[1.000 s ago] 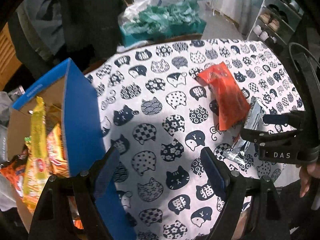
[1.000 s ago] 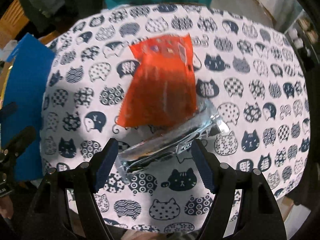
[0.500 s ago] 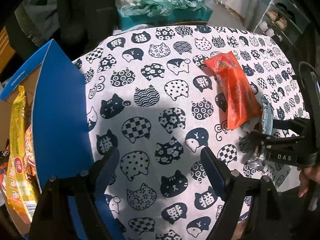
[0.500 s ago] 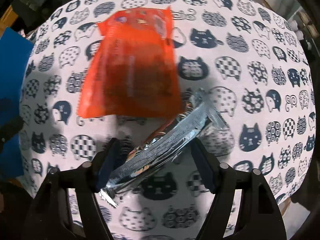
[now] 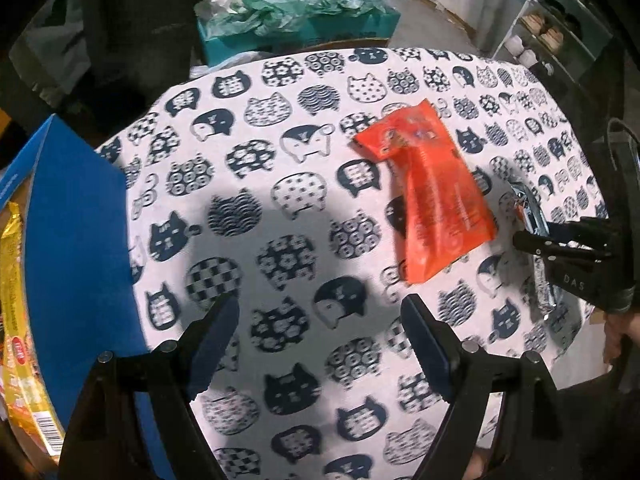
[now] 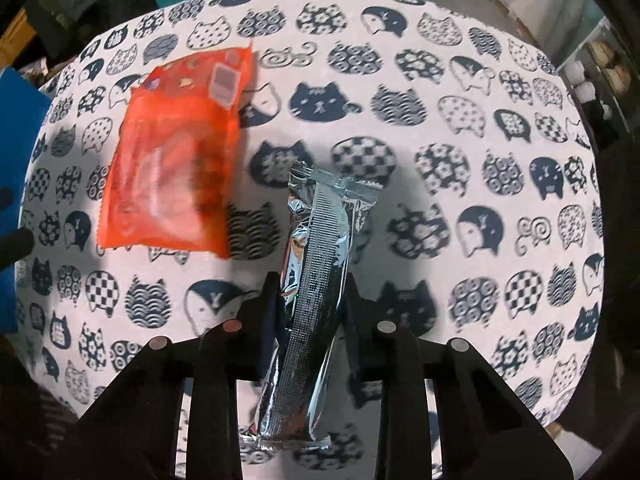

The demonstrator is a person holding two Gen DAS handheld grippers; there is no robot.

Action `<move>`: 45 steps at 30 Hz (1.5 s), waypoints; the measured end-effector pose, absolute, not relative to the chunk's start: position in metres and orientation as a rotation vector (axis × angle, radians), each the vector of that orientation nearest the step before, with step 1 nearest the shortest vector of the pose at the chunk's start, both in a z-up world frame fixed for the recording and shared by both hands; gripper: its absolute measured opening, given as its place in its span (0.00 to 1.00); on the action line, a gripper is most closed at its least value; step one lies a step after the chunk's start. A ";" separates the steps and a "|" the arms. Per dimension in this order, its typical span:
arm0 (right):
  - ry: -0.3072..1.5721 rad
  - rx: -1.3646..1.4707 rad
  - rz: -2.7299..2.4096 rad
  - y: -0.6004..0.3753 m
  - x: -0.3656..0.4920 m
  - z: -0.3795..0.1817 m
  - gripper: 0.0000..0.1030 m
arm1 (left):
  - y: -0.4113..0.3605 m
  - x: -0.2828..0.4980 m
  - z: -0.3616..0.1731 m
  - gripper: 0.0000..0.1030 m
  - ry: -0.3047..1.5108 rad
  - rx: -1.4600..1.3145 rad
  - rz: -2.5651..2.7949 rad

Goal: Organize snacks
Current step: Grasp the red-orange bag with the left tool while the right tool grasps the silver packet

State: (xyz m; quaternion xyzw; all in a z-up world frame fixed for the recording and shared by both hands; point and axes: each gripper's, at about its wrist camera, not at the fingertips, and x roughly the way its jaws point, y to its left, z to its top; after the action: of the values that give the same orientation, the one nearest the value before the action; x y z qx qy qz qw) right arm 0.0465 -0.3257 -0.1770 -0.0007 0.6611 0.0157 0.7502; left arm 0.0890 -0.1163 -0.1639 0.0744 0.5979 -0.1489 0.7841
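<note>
A silver foil snack packet (image 6: pixel 320 264) stands lengthwise between the fingers of my right gripper (image 6: pixel 312 292), which is shut on it above the cat-print tablecloth (image 6: pixel 460 128). An orange snack bag (image 6: pixel 180 152) lies flat on the cloth just left of it. In the left wrist view the orange bag (image 5: pixel 432 196) lies ahead to the right, and the right gripper (image 5: pixel 560 244) holds the silver packet (image 5: pixel 528 204) at the right edge. My left gripper (image 5: pixel 320 336) is open and empty over the cloth.
A blue-flapped cardboard box (image 5: pixel 72 240) stands at the table's left edge with yellow and orange snack bags (image 5: pixel 16 300) inside. A teal box of green plastic (image 5: pixel 300 12) sits on the floor beyond the table. A shoe rack (image 5: pixel 552 40) is far right.
My right gripper has closed on the silver packet and turned it lengthwise, away from the orange bag. My left gripper has moved right, away from the box, still open.
</note>
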 end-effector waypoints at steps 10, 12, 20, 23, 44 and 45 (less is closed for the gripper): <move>1.382 -0.070 0.044 -0.359 0.083 -0.163 0.26 | -0.152 0.118 -0.166 0.82 1.306 0.054 -0.327; 1.376 -0.090 0.045 -0.366 0.093 -0.160 0.26 | -0.159 0.125 -0.167 0.82 1.316 0.021 -0.328; 1.386 -0.055 0.058 -0.383 0.114 -0.178 0.26 | -0.184 0.146 -0.176 0.82 1.329 -0.096 -0.295; 1.391 -0.041 0.057 -0.386 0.121 -0.188 0.26 | -0.193 0.153 -0.185 0.83 1.357 -0.129 -0.272; 1.351 -0.081 0.045 -0.386 0.095 -0.209 0.33 | -0.241 0.156 -0.218 0.78 1.356 -0.013 -0.206; 1.349 -0.084 0.043 -0.386 0.094 -0.209 0.27 | -0.249 0.155 -0.219 0.74 1.344 0.018 -0.199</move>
State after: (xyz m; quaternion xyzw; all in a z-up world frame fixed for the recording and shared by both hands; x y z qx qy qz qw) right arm 0.0944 -0.3857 -0.2092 -0.0389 0.6242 0.0199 0.7800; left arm 0.1554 -0.2489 -0.2195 0.0085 0.6215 -0.0920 0.7780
